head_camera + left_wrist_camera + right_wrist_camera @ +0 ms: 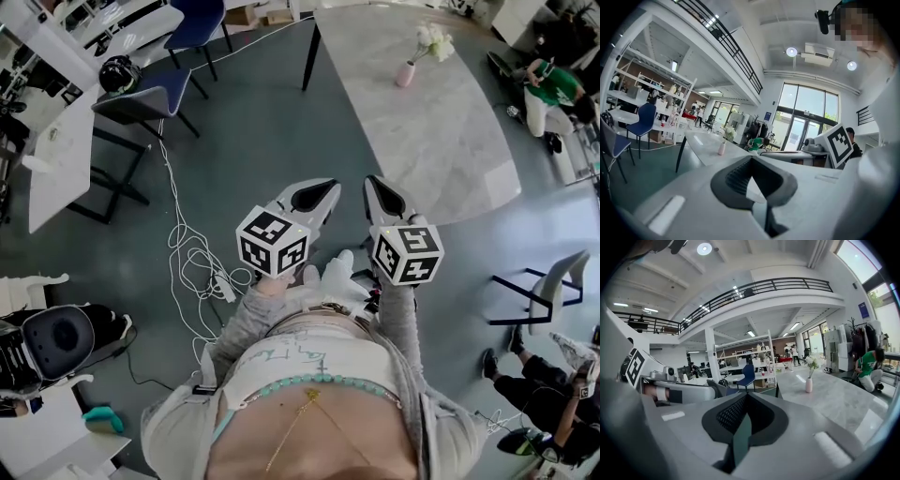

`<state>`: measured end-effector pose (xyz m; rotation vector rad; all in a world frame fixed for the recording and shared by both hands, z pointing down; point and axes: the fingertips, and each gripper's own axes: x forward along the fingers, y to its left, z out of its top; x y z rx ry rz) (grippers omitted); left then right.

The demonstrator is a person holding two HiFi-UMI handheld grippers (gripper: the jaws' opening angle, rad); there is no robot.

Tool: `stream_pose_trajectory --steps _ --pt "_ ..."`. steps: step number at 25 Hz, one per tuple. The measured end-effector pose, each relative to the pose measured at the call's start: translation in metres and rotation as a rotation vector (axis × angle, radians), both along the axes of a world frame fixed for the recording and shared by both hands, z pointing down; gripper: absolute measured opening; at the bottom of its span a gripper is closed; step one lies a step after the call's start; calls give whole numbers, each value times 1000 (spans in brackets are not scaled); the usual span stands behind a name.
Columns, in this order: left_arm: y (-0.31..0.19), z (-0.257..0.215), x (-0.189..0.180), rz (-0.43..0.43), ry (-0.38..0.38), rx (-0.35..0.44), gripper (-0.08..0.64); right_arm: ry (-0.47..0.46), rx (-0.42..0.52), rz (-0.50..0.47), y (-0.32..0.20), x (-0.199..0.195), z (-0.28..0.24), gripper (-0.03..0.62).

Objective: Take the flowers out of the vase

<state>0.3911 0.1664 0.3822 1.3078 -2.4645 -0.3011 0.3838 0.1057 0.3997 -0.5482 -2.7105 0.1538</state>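
A small pink vase with white flowers stands near the far end of a long marble table. Both grippers hover over the floor, short of the table's near end and far from the vase. My left gripper and right gripper point side by side toward the table, jaws together with nothing between them. The left gripper view shows the vase and flowers small beyond the left gripper. In the right gripper view the vase and flowers stand to the right of the right gripper.
White cables lie on the floor at left. Blue chairs and a white desk stand beyond them. A grey chair is at right. A person in green crouches past the table; another person's legs show at lower right.
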Motion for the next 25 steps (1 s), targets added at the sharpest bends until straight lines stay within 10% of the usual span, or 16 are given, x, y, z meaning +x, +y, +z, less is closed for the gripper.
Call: stream_pose_trajectory --steps 25 --pt "-48 -4 -129 -13 21 -19 0 13 -1 -69 -39 -140 -7 26"
